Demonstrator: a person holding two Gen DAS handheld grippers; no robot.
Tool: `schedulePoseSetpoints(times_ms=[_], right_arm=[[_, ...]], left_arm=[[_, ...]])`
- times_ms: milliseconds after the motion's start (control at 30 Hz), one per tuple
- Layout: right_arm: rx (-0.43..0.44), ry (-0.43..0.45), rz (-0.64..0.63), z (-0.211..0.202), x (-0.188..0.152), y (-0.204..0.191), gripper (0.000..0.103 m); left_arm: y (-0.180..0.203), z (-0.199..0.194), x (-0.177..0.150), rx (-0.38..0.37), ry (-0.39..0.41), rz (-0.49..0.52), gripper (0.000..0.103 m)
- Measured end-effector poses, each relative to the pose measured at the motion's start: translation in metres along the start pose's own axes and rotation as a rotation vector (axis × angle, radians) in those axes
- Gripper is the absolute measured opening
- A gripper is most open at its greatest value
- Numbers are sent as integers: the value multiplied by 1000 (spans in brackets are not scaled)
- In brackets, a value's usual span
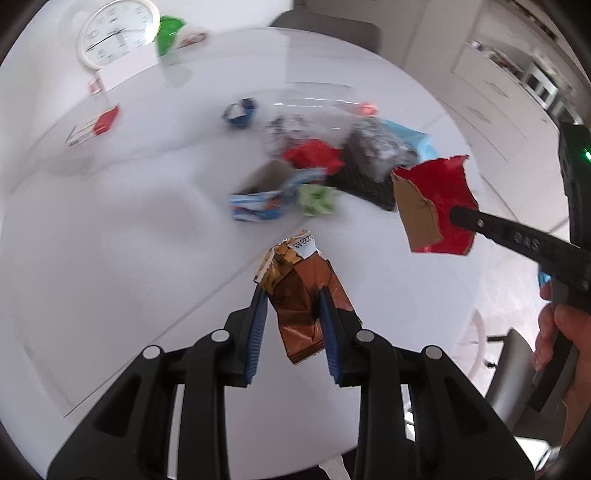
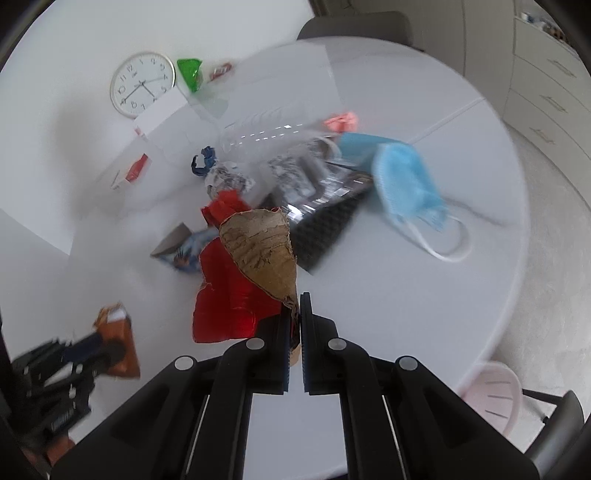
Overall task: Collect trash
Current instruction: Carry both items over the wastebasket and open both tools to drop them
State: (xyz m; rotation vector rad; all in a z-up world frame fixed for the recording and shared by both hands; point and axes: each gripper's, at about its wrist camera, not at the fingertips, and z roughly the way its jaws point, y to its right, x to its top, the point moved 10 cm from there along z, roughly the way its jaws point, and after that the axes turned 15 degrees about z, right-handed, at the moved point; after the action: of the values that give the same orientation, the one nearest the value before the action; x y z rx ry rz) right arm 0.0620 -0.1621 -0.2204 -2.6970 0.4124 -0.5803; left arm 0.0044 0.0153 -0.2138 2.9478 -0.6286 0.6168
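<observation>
White round table, glossy, a chair and cupboards beyond it. Nearest, the left gripper is clamped on a brown wrapper, which hangs clear of the tabletop. At about three o'clock from it, the right gripper is pinched tight on a torn red card scrap, gripped by one thin corner only. Further off, toward twelve o'clock, lies the trash pile: red crumple, green scrap, blue box, dark tray. A blue mask lies at two o'clock in the right view. No bin is visible. Judgement: both loads are secure enough to carry; keep the squeeze firm and move the red scrap smoothly, since a corner grip could let it swing loose. A wall clock lies at the far edge, eleven o'clock.
</observation>
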Motion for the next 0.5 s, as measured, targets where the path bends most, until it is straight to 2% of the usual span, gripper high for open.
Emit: schedulePoseSetpoints(times_ms=[167,300,400,500], right_arm=[[-54,46,44,-58,-29,69,5],[-189,68,100,-92,-55,147,5],[-282,45,169,-97,-80,212,6],[-324,2,223,-86,-100,255,13]], left_arm=[[51,-5,8,-58,16,97,28],[104,-3,17,-120,19,186,28],[145,-2,23,-170,17,252,28],[192,1,25,-230,5,317,29]])
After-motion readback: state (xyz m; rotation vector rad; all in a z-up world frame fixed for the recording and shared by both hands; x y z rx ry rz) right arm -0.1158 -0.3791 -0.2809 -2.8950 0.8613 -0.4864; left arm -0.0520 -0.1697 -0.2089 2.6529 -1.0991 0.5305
